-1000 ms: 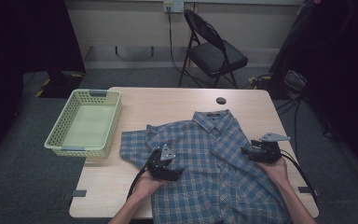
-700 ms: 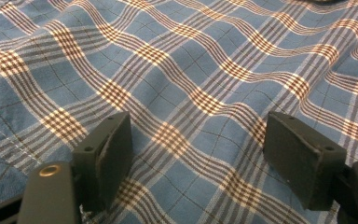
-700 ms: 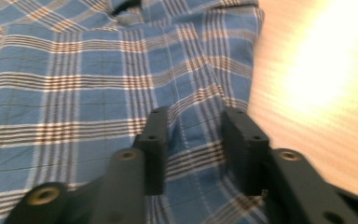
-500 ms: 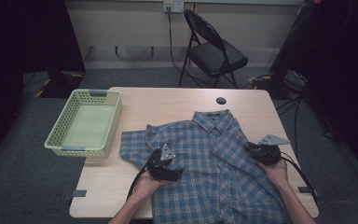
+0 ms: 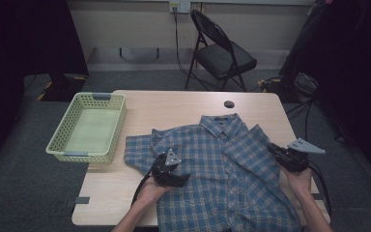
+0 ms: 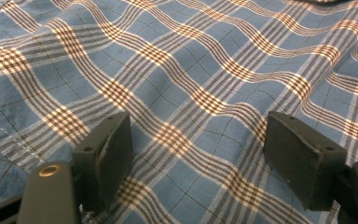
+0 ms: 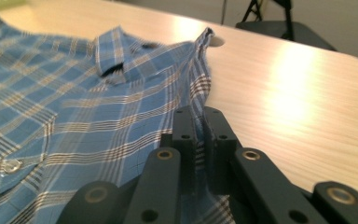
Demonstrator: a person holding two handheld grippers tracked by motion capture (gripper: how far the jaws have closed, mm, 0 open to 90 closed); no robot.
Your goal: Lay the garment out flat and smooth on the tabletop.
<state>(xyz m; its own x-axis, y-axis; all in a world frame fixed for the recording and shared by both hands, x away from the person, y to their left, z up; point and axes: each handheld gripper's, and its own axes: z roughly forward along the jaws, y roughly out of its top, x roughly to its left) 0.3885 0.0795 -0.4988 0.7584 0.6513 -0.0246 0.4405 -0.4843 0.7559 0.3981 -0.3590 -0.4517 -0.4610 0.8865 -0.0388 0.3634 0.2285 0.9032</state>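
**High view: right tool has the shirt edge, left tool pins the front**

High view shows a blue plaid button-up shirt (image 5: pixel 222 169) spread face up on the counter (image 5: pixel 174 104), collar toward the far edge and hem hanging past the near edge. A green plastic basket (image 5: pixel 88 126) sits at the far left corner, overhanging it, well apart from the work.

The right tool (image 5: pixel 275 151) is clamped shut on the shirt's right edge near the shoulder; in the right gripper view a thin ridge of plaid cloth runs up from between the closed jaws toward the collar (image 7: pixel 121 58). The left tool (image 5: pixel 183 180) rests on the shirt front toward the near left, jaws spread wide and empty, with flat plaid cloth between them in the left gripper view.

The step in hand looks like folding the right side inward. To do it well:

- Keep the right tool's bite firm; only a narrow strip of fabric is caught, and it could slip if pulled hard.
- Lift that edge only just clear of the counter, then carry it across toward the button placket, so the fold line stays straight from shoulder to hem.
- Use the left tool as an anchor, pressing lightly so the body does not drag sideways.
- Watch the hanging hem, whose weight may skew the fold.
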